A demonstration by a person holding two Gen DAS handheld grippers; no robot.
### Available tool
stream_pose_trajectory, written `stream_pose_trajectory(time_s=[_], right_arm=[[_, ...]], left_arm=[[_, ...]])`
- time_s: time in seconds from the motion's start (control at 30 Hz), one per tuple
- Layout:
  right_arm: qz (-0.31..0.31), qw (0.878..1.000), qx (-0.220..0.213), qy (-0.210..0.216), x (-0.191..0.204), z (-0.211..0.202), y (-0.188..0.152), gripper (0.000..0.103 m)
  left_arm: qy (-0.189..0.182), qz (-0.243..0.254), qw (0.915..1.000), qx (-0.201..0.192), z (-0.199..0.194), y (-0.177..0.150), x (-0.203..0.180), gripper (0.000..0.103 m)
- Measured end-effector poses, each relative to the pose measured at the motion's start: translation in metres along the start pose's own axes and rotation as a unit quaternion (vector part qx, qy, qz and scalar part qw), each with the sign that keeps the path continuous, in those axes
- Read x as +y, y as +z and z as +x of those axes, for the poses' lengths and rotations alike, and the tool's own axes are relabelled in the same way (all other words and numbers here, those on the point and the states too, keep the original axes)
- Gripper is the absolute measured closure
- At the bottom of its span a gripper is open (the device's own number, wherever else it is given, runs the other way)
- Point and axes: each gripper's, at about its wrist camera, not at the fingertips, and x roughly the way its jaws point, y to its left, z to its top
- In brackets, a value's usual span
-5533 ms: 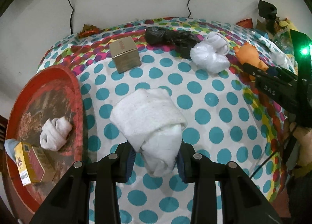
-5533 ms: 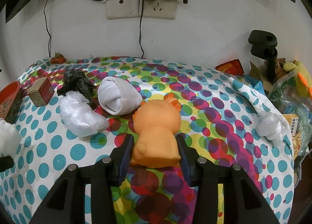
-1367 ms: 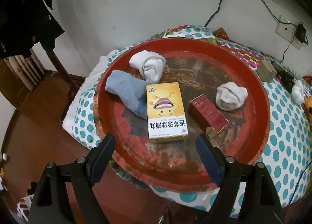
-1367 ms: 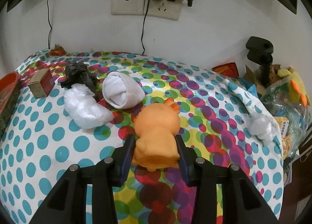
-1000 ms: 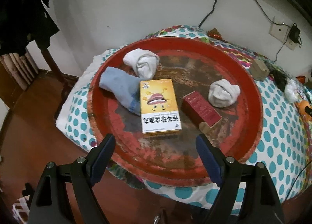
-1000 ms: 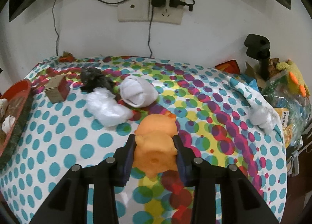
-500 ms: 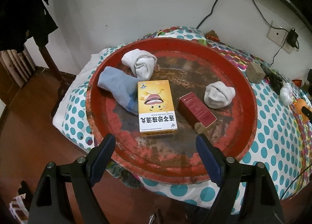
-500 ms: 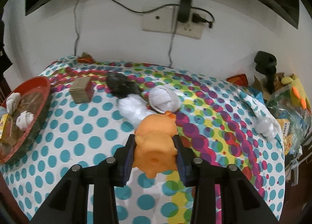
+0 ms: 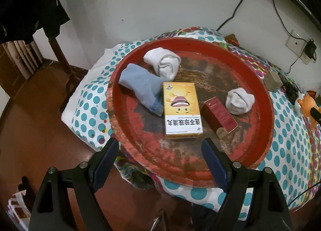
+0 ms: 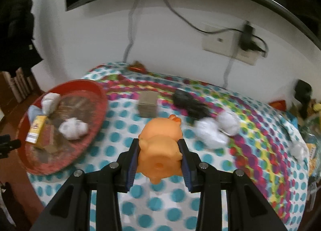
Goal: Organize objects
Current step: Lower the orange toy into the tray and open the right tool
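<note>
left wrist view: we look down on the red tray (image 9: 258,150), which sits on the dotted cloth (image 9: 289,136) at the table's edge. in the tray we see a white sock roll (image 9: 163,62) at the far side, a blue sock (image 9: 141,88) touching it, a yellow box (image 9: 181,109) lying flat in the middle, a dark red box (image 9: 220,117) just beside it, and a second white roll (image 9: 239,100) beyond that box. our left gripper (image 9: 160,162) stands wide open over the tray's near rim, with nothing between its fingers. from the right wrist view, our right gripper (image 10: 159,160) is closed on the orange toy (image 10: 161,146), held clear above the cloth, with the tray off to the left. on the cloth past the toy lie a brown box (image 10: 148,103), a black bag (image 10: 189,102) and white bundles (image 10: 210,132), all blurred.
</note>
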Motion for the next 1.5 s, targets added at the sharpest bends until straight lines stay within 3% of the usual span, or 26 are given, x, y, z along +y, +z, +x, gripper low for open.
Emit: stream_pose_trajectory(time_s=[0.37, 0.8, 1.0, 1.5], right_arm=[[-0.046, 0.996, 0.008, 0.071, 0.100, 0.027, 0.020, 0.065], [-0.064, 0.993, 0.037, 0.093, 0.172, 0.088, 0.050, 0.065], [-0.065, 0.992, 0.059, 0.091, 0.181, 0.112, 0.053, 0.065], [-0.075, 0.991, 0.063, 0.095, 0.180, 0.101, 0.048, 0.059]], left_arm=[[0.005, -0.027, 0.9996, 0.008, -0.003, 0.003, 0.025, 0.020], [0.017, -0.058, 0.9978, 0.028, 0.010, 0.001, 0.052, 0.020], [0.019, -0.067, 0.9969, 0.037, 0.015, 0.000, 0.058, 0.020], [0.015, -0.048, 0.9980, 0.039, 0.015, 0.000, 0.044, 0.020]])
